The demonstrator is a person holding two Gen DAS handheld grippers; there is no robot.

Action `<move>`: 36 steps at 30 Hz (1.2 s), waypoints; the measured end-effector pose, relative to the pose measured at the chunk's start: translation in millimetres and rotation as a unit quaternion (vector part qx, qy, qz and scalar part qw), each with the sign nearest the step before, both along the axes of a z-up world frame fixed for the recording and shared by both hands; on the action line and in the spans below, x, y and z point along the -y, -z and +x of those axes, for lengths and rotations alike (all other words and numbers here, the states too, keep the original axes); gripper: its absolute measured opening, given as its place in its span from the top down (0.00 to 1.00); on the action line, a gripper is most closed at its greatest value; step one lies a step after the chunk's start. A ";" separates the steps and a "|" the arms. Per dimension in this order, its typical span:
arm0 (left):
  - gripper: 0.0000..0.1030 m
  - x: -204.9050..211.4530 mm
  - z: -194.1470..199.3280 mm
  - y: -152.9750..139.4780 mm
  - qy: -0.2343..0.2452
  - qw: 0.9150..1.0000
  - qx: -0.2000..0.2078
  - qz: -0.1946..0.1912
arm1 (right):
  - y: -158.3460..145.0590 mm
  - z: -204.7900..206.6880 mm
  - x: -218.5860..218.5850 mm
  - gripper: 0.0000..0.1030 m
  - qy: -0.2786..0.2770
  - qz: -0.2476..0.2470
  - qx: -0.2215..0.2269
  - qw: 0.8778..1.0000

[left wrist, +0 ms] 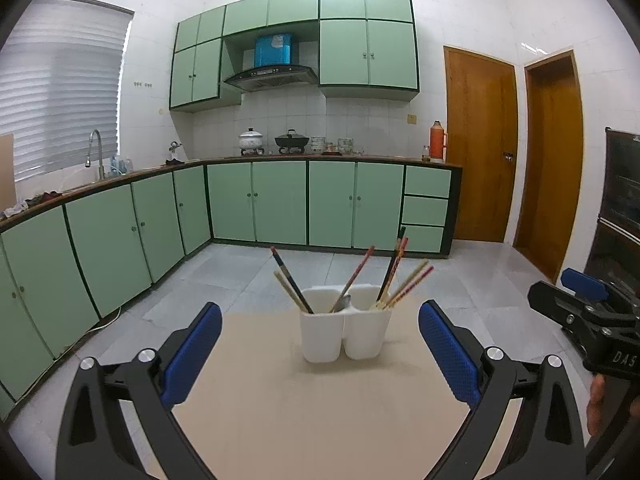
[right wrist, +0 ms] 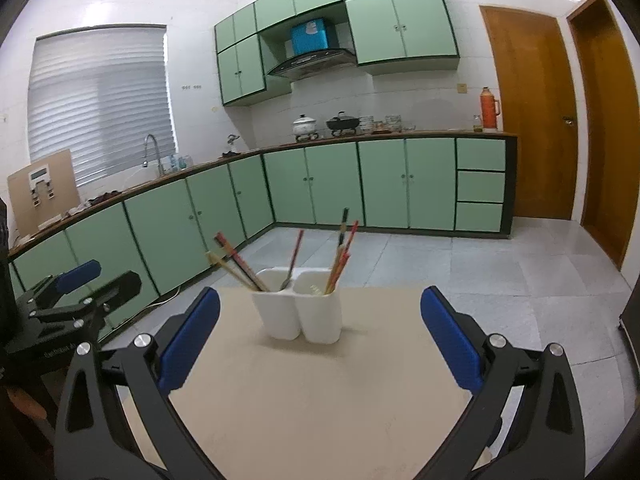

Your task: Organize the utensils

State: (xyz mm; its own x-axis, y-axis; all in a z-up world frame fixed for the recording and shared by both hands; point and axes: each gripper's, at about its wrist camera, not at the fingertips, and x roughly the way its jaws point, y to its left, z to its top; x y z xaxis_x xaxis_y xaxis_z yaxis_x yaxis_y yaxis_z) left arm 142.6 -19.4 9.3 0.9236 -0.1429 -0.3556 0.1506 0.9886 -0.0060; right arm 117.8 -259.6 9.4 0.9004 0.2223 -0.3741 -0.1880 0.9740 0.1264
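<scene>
A white two-compartment utensil holder [left wrist: 345,330] stands upright near the far edge of the beige desk [left wrist: 320,420], about midway between its far corners, with chopsticks [left wrist: 394,276] fanning out of both wells. My left claw [left wrist: 320,354] hangs over the near part of the desk, its blue pads [left wrist: 192,354] spread wide with nothing between them, and the holder sits well beyond their tips, framed in the gap. My right claw [right wrist: 320,336] is likewise splayed wide and empty, its blue pads [right wrist: 450,338] apart over the near half of the desk, aimed at the same holder from slightly to the right. In the left well, several dark and red chopsticks [right wrist: 236,262] lean toward the desk's left edge, and one reddish stick [right wrist: 295,254] stands closer to the divider with what may be a metal spoon [left wrist: 343,304] beside it, though the view is too soft to be sure. The right well holds a tighter cluster of red, tan and dark sticks tilting right. Each claw shows at the edge of the other's view, both clear of the holder. Behind the desk runs a kitchen of green cabinets [left wrist: 256,200], with an orange thermos flask [left wrist: 438,142] at the countertop's right end.
</scene>
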 end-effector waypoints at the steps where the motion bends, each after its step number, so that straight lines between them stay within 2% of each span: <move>1: 0.06 0.5 -5.3 -0.2 0.006 1.000 -0.003 -0.001 | -0.3 -2.6 -1.2 0.05 -0.002 -0.001 -0.001 1.000; 19: 0.06 -5.7 -68.7 -14.0 0.005 1.000 0.029 -0.004 | -21.5 -51.4 -25.6 0.05 -0.033 -0.019 0.017 0.999; 36: 0.06 -12.8 -88.0 -21.9 -0.001 0.999 0.039 -0.016 | -35.3 -68.9 -36.8 0.05 -0.040 -0.030 0.034 0.998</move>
